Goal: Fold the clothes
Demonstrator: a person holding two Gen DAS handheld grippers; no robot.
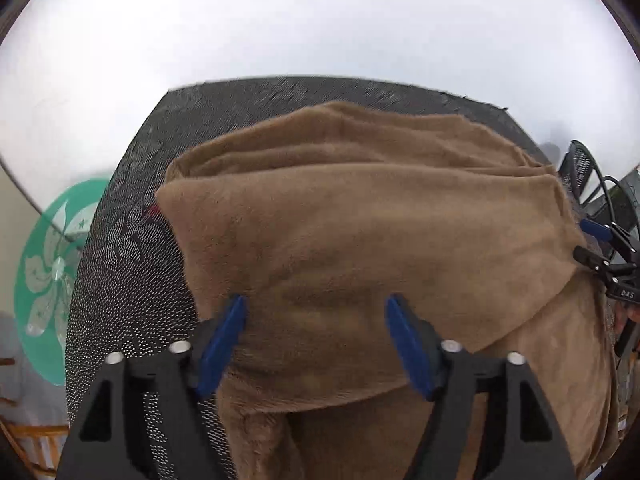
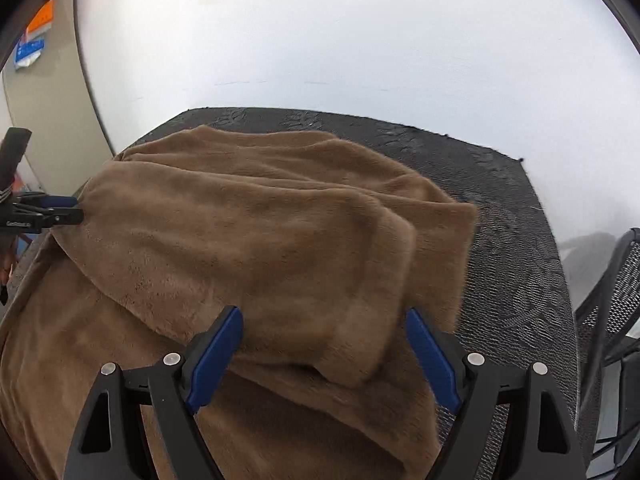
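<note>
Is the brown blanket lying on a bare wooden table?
No, the brown blanket lies on a dark patterned tablecloth, with no bare wood showing under it.

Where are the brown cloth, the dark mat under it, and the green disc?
brown cloth [image 1: 360, 240], left wrist view, middle of the folded top layer.
dark mat [image 1: 128, 280], left wrist view, bare dotted part left of the cloth.
green disc [image 1: 48, 276], left wrist view, its white flower pattern.

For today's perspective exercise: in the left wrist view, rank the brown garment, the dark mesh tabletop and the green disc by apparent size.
1. Brown garment, nearest the camera, so unsure.
2. Dark mesh tabletop, largely covered.
3. Green disc, partly hidden.
</note>
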